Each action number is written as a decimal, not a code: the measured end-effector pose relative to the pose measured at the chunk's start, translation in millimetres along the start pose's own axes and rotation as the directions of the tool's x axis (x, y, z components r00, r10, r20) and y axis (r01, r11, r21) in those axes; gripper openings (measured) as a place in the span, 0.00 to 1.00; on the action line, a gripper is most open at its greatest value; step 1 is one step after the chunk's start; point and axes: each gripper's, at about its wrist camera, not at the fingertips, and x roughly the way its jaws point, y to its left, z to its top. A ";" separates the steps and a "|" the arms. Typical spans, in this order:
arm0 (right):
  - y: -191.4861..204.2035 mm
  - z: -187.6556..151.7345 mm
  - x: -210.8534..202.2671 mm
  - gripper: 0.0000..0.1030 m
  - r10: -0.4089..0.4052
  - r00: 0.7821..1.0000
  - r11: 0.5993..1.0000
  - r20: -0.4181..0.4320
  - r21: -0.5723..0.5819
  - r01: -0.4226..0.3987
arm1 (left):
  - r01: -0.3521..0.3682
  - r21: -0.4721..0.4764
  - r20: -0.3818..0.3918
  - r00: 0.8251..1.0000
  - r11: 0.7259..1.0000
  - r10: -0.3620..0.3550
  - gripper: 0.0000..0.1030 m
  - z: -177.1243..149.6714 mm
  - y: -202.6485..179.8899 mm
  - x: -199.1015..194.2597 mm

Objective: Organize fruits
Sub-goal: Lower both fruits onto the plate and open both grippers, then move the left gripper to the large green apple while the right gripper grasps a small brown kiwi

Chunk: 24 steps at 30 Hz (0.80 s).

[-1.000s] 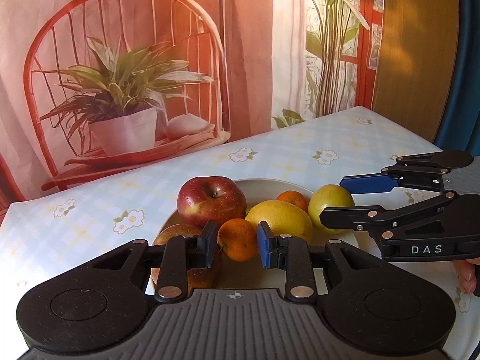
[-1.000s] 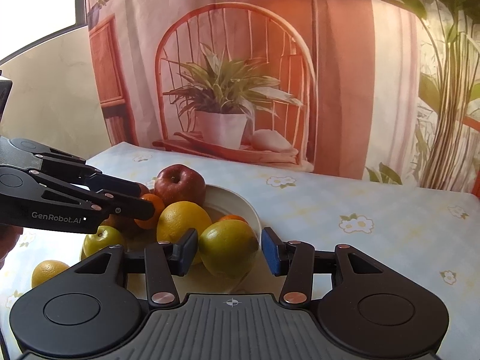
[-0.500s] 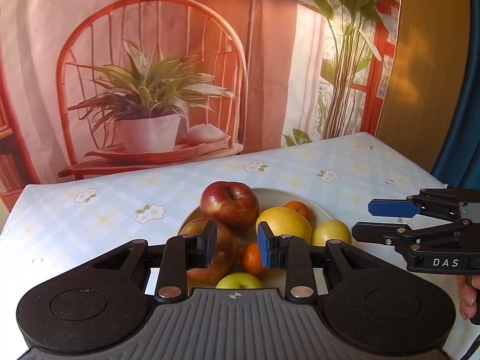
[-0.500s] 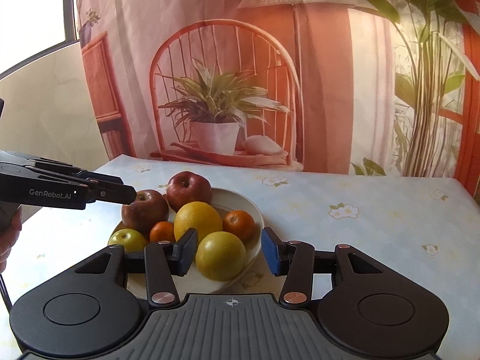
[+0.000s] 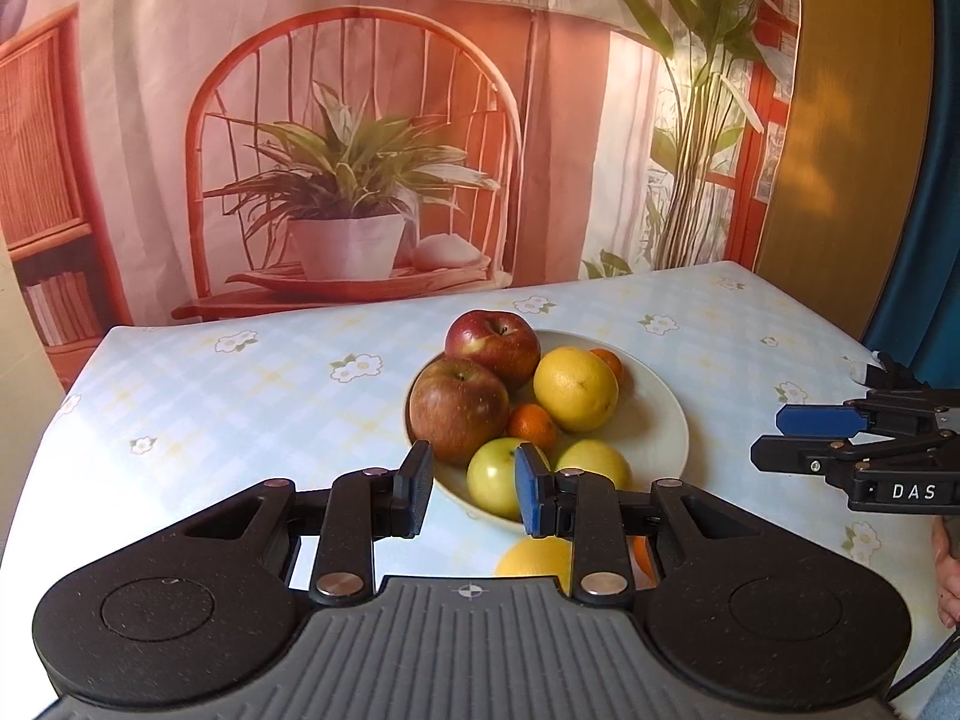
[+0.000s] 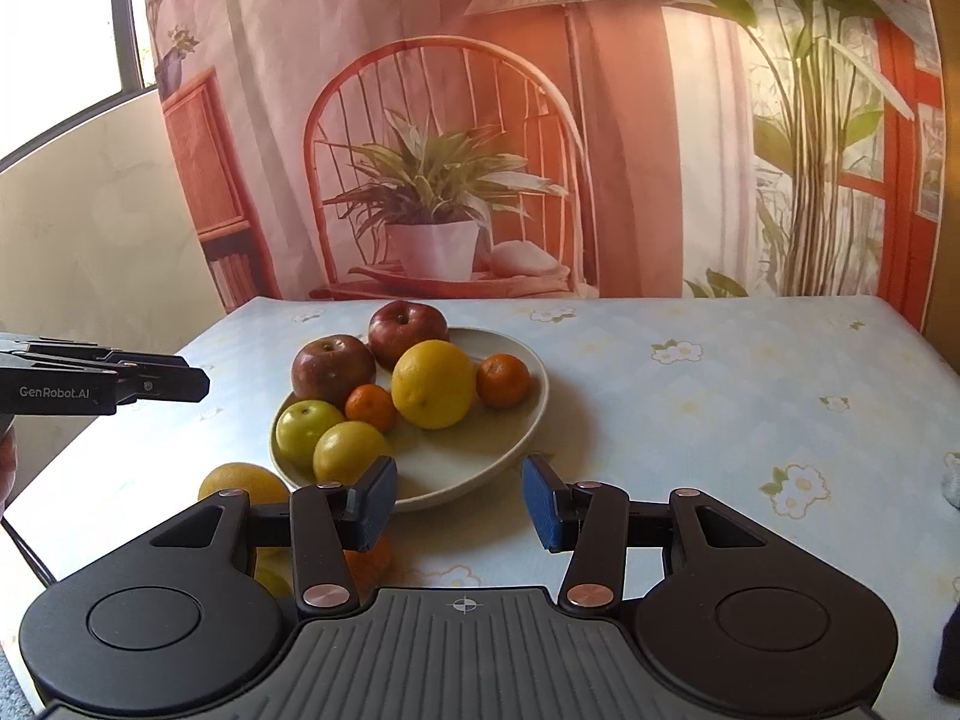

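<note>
A white plate (image 5: 663, 420) (image 6: 528, 414) holds two red apples (image 5: 459, 408) (image 6: 333, 369), a big yellow citrus (image 5: 575, 389) (image 6: 433, 383), two small oranges (image 6: 503, 380), a green apple (image 5: 495, 474) (image 6: 307, 423) and a yellow-green fruit (image 6: 348, 450). A yellow fruit (image 5: 531, 555) (image 6: 243, 483) and a small orange (image 6: 369, 564) lie on the table in front of the plate. My left gripper (image 5: 471, 495) is open and empty, just short of the plate. My right gripper (image 6: 459, 501) is open and empty at the plate's near rim.
The table has a pale flowered cloth (image 6: 720, 396). A printed backdrop of a chair and plant (image 6: 438, 180) hangs behind the far edge. The right gripper shows at the right of the left wrist view (image 5: 864, 456); the left gripper shows at the left of the right wrist view (image 6: 102, 381).
Both grippers have drawn back and up from the plate. The left one let go of a small orange and the right one let go of the yellow-green fruit; both fruits now rest in the plate.
</note>
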 end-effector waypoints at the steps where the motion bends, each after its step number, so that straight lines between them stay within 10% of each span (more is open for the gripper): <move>1: 2.2 -2.4 -3.2 0.42 -0.006 1.000 1.000 -0.001 0.002 0.006 | 0.001 -0.005 0.007 1.000 1.000 -0.001 0.30 -2.2 0.0 -3.9; 24: 56.5 -50.3 -32.1 0.36 0.044 0.993 0.996 -0.112 -0.071 -0.052 | 0.034 -0.049 0.021 0.999 0.998 -0.033 0.32 -36.5 -10.1 -27.7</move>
